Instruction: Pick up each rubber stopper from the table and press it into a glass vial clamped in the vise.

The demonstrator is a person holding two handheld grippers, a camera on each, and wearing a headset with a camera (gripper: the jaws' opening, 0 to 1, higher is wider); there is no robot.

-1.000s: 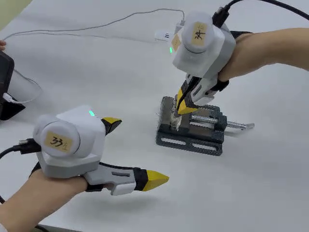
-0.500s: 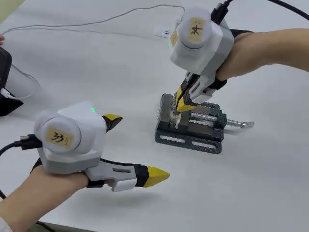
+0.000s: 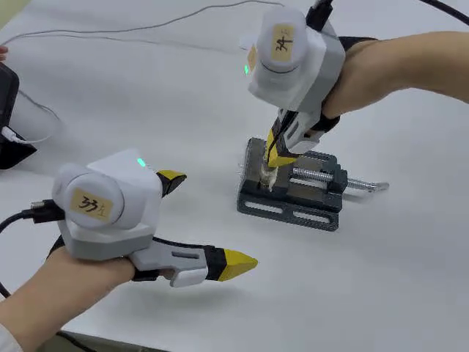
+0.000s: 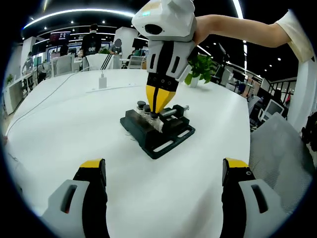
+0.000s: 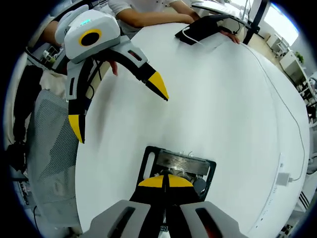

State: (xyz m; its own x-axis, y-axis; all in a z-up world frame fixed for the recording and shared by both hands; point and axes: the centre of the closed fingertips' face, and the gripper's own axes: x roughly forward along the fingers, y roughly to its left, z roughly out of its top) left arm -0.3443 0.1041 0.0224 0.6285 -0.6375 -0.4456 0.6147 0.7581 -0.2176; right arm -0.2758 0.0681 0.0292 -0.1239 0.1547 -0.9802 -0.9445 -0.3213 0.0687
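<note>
Relative to the dark grey metal bench vise (image 3: 292,209), the right gripper (image 3: 277,156) has leaned its white body slightly toward the left of the head view since the earlier frame. Its yellow tips remain over the left end of the vise. The left gripper (image 3: 207,219) holds about the same place as before.

Right gripper: points steeply downward. In the right gripper view its jaws (image 5: 167,181) are closed tip to tip, with nothing visible between them. In the left gripper view the tips (image 4: 159,101) sit directly above a black rubber stopper (image 4: 155,116). Whether they touch it cannot be told.

Task items: small clear glass vials (image 3: 265,176) stand upright in a row, clamped between the vise jaws (image 4: 163,141). The stopper under the tips sits in the mouth of the nearest vial. Two more dark stoppers top the vials behind it.

Left gripper: jaws (image 4: 163,166) spread wide and empty. It hovers over the white table (image 3: 146,95), well apart from the vise (image 5: 147,161).
</note>
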